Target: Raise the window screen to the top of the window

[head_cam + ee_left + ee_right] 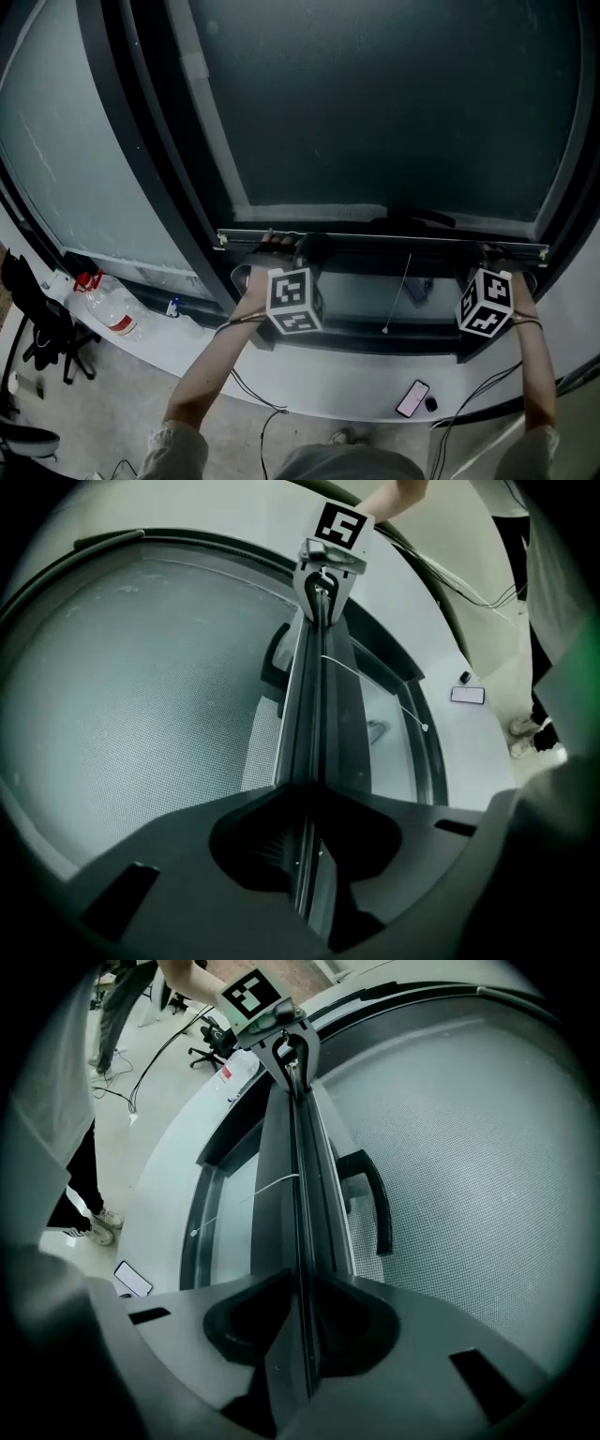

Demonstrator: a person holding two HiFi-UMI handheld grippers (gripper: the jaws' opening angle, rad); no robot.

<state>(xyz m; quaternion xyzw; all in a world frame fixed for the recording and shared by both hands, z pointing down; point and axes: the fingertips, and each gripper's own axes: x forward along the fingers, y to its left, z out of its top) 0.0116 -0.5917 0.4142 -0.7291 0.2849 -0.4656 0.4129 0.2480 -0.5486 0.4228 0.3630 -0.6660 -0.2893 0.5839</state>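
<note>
- Closest in, two bare forearms [220,361] reach forward over the pale sill [187,347], where a phone [412,398] lies face up near the right arm.
- Left gripper [278,242] is on the job: its jaws are clamped on the bottom bar [384,241] of the window screen [375,103], near the bar's left end. Its own view shows the bar's edge running straight into the narrow gap between the jaws.
- Right gripper [494,251], same story at the right end: jaws closed on the bar, the rail pinched between them.
- Each gripper view looks down the rail and catches the other one gripping the far end.
- The bar sits level and low in the opening, just above the window's lower frame [375,328].
- A thin pull cord [403,281] dangles from the bar between the two grippers.
- Above the bar, the mesh covers the pane.
- Off to the left, a clear bottle [111,307] lies on the sill, with a dark chair [37,319] beyond it on the floor.
</note>
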